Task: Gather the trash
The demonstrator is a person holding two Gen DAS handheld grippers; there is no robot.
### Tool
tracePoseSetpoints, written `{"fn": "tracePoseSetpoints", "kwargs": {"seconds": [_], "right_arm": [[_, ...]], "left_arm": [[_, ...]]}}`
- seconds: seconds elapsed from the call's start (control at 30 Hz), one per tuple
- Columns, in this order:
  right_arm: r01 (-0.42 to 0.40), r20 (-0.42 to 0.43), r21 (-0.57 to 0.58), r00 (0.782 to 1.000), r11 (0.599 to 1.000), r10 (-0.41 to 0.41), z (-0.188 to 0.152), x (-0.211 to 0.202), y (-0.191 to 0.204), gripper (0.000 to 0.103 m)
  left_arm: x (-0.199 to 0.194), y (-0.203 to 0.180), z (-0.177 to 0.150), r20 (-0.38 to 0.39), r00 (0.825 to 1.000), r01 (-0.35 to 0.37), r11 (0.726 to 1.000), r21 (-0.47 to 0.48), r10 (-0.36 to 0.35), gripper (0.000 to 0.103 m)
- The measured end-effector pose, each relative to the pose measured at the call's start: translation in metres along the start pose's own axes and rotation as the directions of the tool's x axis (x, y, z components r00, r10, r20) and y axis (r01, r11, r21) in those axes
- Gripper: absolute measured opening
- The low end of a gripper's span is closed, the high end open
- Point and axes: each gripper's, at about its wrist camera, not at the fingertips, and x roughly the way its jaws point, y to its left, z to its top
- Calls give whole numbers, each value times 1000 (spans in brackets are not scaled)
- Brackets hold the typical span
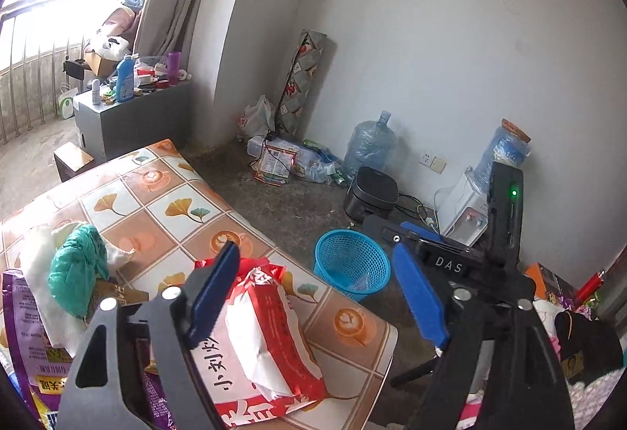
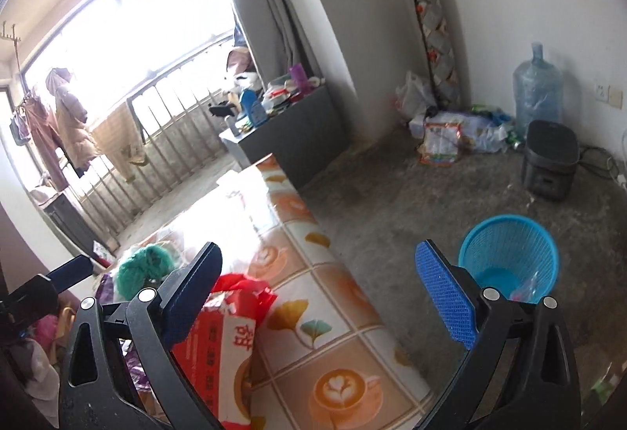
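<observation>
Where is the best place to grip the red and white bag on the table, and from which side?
Grip the red and white bag at its crumpled open top edge, the end toward the blue basket, coming from above. It lies flat, so only that raised edge probably offers the pads something to pinch.

Lit by daylight from the blown-out window (image 2: 129,34), glaring off the tablecloth (image 2: 250,195), sharp mid-frame, bent and darkly vignetted toward the fisheye edges.
</observation>
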Motion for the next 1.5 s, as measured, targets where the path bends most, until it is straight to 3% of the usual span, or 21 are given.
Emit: {"fn": "tracePoseSetpoints", "kwargs": {"seconds": [0.17, 0.3, 0.43, 0.63, 0.8, 0.87, 0.93, 1.0, 1.13, 1.33, 1.5], "right_arm": [[-124, -185, 127, 972, 984, 146, -28, 22, 1, 74], [-215, -281, 184, 924, 959, 260, -43, 35, 11, 72], [-247, -348, 216, 884, 945, 311, -53, 49, 19, 71], [-268, -407, 276, 838, 923, 365, -65, 69, 20, 65], [-313, -430, 289, 802, 905, 415, -68, 81, 28, 56], [-330, -449, 291, 782, 898, 433, -70, 85, 34, 47], [-314, -464, 260, 789, 913, 403, -72, 87, 38, 41], [-311, -466, 248, 792, 918, 394, -73, 86, 38, 34], [-363, -447, 306, 761, 880, 469, -74, 82, 26, 28], [-390, -430, 355, 739, 850, 519, -73, 76, 10, 25], [-431, -391, 409, 714, 804, 581, -75, 70, -3, 22]], "left_arm": [[15, -3, -28, -67, 998, -19, 999, 35, 22, 49], [29, 8, -49, -133, 986, -92, 994, 56, 98, 35], [40, 28, -70, -209, 967, -145, 989, 36, 149, 27], [53, 53, -97, -297, 939, -185, 983, -5, 175, 23], [56, 57, -101, -306, 936, -187, 982, -15, 174, 23], [58, 56, -100, -307, 935, -190, 982, -15, 177, 23], [59, 57, -98, -308, 935, -191, 981, -19, 176, 23], [57, 58, -98, -304, 938, -185, 982, -26, 168, 23], [47, 58, -96, -294, 948, -139, 989, -47, 120, 23], [26, 61, -81, -240, 968, -95, 993, -69, 75, 23], [27, 75, -65, -215, 973, -112, 985, -133, 82, 23]]}}
